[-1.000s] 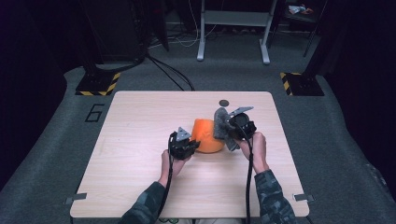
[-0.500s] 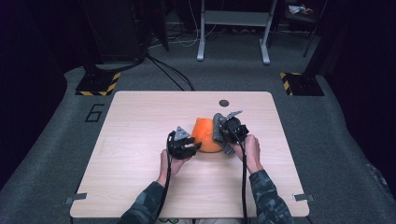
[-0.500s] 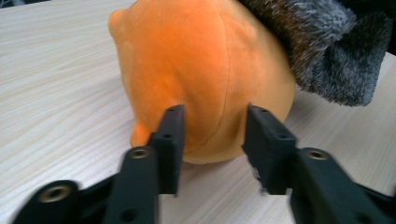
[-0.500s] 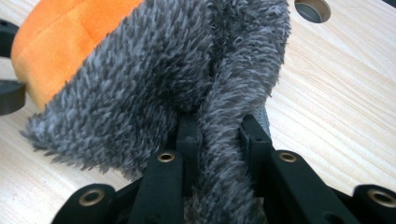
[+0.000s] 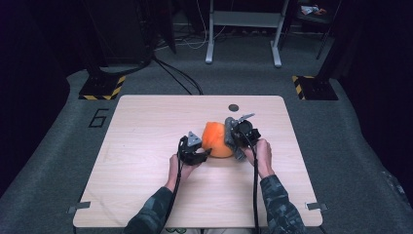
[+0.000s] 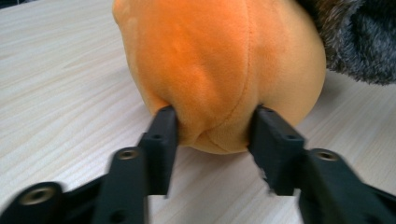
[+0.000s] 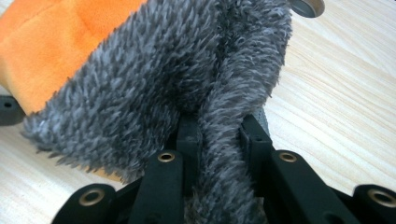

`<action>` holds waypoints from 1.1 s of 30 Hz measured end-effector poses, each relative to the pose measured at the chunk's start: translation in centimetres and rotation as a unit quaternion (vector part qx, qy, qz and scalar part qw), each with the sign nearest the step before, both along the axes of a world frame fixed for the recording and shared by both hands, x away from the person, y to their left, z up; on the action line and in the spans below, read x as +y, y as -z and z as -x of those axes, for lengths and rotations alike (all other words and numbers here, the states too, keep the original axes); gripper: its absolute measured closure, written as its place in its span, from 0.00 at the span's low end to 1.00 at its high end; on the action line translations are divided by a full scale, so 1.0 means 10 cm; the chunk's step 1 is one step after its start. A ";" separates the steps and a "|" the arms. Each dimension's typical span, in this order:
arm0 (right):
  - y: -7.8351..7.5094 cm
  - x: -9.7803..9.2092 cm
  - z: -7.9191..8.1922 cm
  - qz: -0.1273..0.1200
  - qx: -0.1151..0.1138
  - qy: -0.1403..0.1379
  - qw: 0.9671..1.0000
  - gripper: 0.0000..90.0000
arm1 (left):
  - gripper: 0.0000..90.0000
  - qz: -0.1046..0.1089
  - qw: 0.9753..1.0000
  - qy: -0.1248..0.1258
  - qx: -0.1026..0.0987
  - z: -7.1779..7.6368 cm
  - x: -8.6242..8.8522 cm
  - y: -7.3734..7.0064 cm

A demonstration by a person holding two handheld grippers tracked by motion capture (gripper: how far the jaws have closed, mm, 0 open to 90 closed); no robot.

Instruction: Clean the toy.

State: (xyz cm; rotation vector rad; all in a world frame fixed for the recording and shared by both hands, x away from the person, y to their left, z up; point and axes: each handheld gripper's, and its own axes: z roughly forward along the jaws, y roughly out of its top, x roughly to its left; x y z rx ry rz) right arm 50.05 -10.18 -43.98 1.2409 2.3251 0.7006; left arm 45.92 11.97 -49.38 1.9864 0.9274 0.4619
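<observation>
Pinching the rounded orange plush toy [image 6: 219,70] between its jaws, left gripper [image 6: 212,135], right gripper [image 7: 219,135] jaws clamped on the toy's grey furry trim [image 7: 187,70], pale wooden table [image 6: 60,84] beneath

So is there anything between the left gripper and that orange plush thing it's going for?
Nothing visible. The left gripper already has its jaws pressed into the lower end of the orange plush, with no gap. The right gripper pinches the plush's grey fur trim.
</observation>
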 end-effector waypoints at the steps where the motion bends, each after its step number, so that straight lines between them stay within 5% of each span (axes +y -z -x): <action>1: 0.00 0.00 0.00 0.000 0.000 0.000 1.000 0.82 | 0.64 -0.001 1.000 0.001 -0.003 0.00 -0.01 0.00; 3: -0.01 0.00 0.00 0.001 -0.002 0.003 1.000 0.82 | 0.77 -0.003 1.000 0.001 -0.005 0.01 -0.03 -0.01; 6: -0.06 -0.02 0.04 -0.008 -0.015 0.011 1.000 0.82 | 0.82 -0.001 1.000 0.002 -0.008 0.02 -0.03 -0.03; 11: -0.19 -0.03 0.10 -0.014 -0.030 0.011 0.999 0.82 | 0.85 0.001 1.000 0.006 -0.012 0.05 -0.01 -0.07; 18: -0.45 0.18 0.22 -0.024 -0.060 -0.034 0.997 0.82 | 0.86 0.000 1.000 0.020 -0.020 0.13 -0.04 -0.14; 24: -0.33 0.34 0.20 -0.001 -0.048 -0.047 0.998 0.82 | 0.86 0.003 1.000 0.013 -0.009 0.18 -0.04 -0.14; 33: -0.24 0.21 0.16 -0.008 -0.034 -0.036 0.999 0.82 | 0.85 0.005 1.000 0.011 -0.004 0.16 -0.02 -0.11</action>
